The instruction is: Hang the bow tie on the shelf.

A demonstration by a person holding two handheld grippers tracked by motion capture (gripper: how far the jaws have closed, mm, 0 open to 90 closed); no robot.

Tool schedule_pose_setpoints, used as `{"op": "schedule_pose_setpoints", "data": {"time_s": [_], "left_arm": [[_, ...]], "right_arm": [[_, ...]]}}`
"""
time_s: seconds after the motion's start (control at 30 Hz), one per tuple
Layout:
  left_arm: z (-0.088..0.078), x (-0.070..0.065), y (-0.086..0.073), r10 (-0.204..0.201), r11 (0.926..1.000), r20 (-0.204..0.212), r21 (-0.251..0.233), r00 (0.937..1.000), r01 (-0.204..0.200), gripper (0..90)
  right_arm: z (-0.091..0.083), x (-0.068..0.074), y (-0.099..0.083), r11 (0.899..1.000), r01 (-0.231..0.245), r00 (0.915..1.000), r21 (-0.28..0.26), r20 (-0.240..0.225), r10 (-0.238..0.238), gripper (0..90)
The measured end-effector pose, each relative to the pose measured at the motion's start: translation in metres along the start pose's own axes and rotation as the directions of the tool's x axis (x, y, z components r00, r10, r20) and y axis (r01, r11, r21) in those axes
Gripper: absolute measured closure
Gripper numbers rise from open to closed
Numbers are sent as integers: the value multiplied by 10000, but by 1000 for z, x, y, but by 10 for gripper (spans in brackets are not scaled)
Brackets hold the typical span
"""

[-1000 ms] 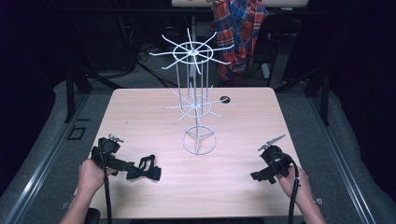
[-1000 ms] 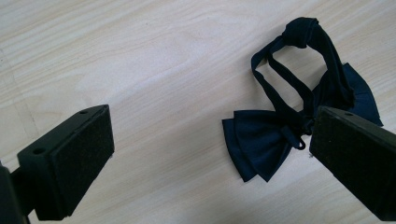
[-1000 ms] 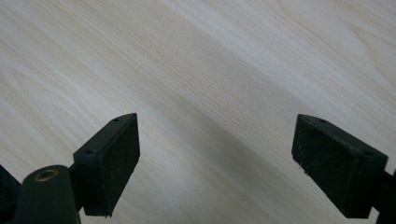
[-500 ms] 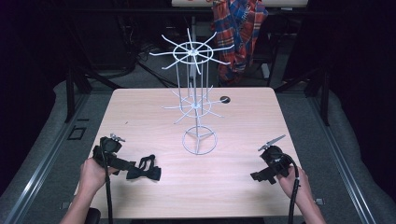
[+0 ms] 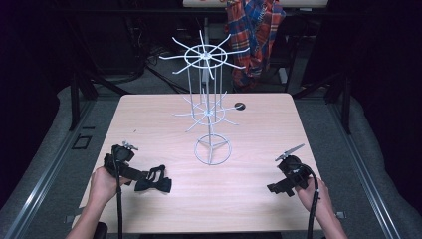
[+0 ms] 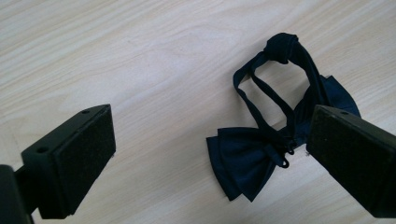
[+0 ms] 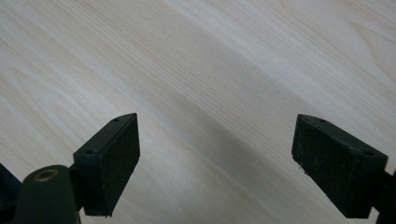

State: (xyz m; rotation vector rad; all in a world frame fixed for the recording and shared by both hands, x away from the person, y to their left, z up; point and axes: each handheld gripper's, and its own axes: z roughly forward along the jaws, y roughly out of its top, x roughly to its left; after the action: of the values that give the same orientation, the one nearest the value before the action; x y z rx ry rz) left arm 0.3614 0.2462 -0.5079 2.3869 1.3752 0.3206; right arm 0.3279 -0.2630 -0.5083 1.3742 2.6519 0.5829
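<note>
**Left hand-held gripper poised at the bow tie**

Left hand-held gripper (image 6: 205,154) stands with its jaws spread wide and grips nothing; the dark bow tie (image 6: 261,158) lies flat on the bench (image 5: 249,199) between them, close to one jaw, its strap looped beyond it. In the high view the bow tie (image 5: 154,183) sits near the bench's front left edge, just ahead of that gripper (image 5: 144,175). The right hand-held gripper (image 7: 215,158) is equally wide open and empty above bare wood, well apart at the front right (image 5: 278,188).

Judging from this, the pick-up has not yet begun. The white wire rack (image 5: 209,114) stands mid-bench with nothing on its hooks, so hanging the tie there looks like the work left. No containers are present.
</note>
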Motion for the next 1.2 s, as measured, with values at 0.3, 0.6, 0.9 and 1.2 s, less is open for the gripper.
{"op": "schedule_pose_setpoints", "data": {"time_s": [0.3,0.6,0.9,1.2], "left_arm": [[7,-5,6,184,9998,339,-15,9993,-184,154],[21,-4,20,55,9998,816,164,9966,-69,372],[33,-5,26,106,9991,1110,393,9938,-151,477],[48,-11,34,419,9928,1170,1068,9923,-545,642]], "right_arm": [[2,-1,0,9999,-82,10000,-85,-54,82,150],[1,-1,0,9998,74,10000,164,25,-75,150],[1,0,-1,9999,-107,9999,49,-37,108,150],[1,-1,-2,9999,-46,10000,149,33,45,150]]}}
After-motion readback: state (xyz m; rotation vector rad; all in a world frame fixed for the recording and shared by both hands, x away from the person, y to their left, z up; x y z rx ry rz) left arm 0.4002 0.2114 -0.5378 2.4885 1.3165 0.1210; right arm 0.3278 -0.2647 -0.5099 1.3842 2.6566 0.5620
